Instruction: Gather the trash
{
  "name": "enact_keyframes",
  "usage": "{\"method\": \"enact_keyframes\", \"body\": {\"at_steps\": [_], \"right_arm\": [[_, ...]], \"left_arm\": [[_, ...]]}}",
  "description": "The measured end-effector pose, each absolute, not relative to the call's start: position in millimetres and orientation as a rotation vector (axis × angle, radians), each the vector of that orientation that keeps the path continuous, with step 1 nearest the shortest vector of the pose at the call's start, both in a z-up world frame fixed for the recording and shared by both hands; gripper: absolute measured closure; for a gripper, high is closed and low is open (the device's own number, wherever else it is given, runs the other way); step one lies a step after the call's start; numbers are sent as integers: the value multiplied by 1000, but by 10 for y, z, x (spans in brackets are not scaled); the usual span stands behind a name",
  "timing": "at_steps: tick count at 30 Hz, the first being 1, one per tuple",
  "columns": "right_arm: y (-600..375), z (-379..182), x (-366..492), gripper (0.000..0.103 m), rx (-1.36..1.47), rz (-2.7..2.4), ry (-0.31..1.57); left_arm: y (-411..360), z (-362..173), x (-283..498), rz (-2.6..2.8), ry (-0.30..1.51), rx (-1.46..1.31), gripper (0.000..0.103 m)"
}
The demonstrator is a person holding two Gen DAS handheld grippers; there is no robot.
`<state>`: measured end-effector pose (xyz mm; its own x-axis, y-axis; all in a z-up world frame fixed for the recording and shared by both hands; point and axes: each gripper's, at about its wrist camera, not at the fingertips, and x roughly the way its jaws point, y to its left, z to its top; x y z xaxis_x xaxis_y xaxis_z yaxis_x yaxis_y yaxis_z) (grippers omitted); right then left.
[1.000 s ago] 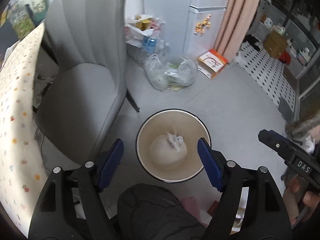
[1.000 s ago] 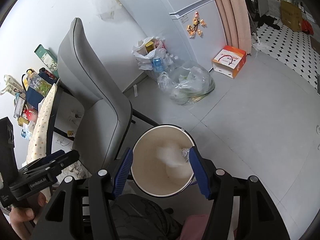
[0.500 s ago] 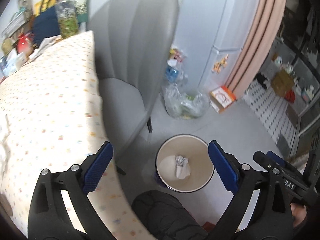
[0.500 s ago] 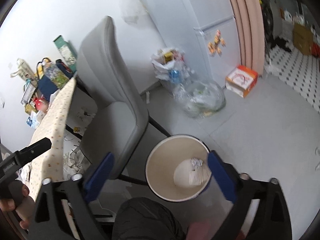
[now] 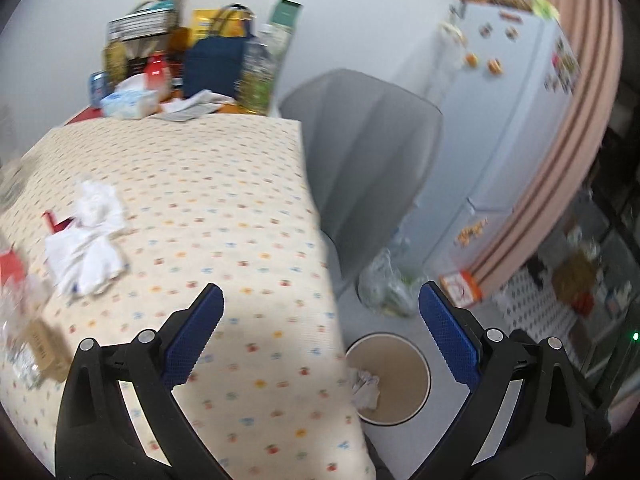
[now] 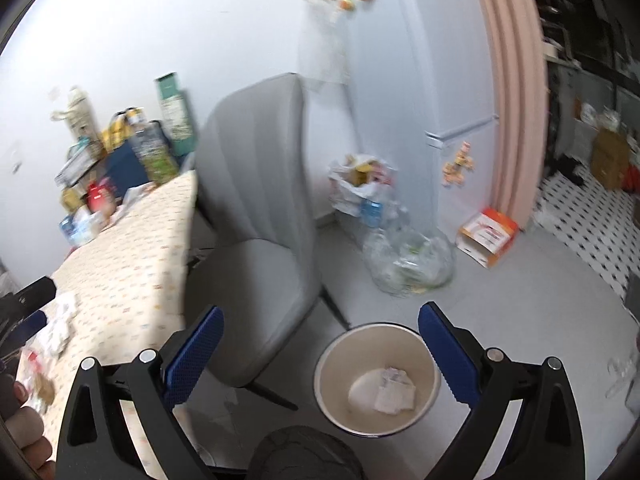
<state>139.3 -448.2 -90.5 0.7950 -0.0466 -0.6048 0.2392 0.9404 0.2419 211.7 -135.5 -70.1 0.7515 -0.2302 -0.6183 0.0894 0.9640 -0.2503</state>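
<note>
Left wrist view: the left tongs (image 5: pixel 320 332) gape wide and empty above the tabletop (image 5: pixel 200 200), where crumpled white tissue (image 5: pixel 90 236) lies. The right tongs (image 6: pixel 320 344), also wide and empty, hang over the bin (image 6: pixel 378 378) holding 2 paper scraps (image 6: pixel 394 390).

Two cameras up high, looking down.
Left one faces the table (image 5: pixel 224 208); right one the floor; both catch the bin (image 6: pixel 340 364) and chair (image 6: pixel 264 184).
</note>
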Motion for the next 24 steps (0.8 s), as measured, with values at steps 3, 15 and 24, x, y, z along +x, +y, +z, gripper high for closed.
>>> {"method": "enact_keyframes", "body": {"at_steps": [3,15,24], "right_arm": [[-4304,-850,1409,8,314,-81,644],[-3264,-575,1407,8,220,200,628],[-2490,-604,1521,13,150,364,695]], "left_arm": [[-1092,-654,1979,-154,648,-238,6],[31,-678,1646,-69,611,-333,6],[726,-876,1556,72,639,-349,6]]}}
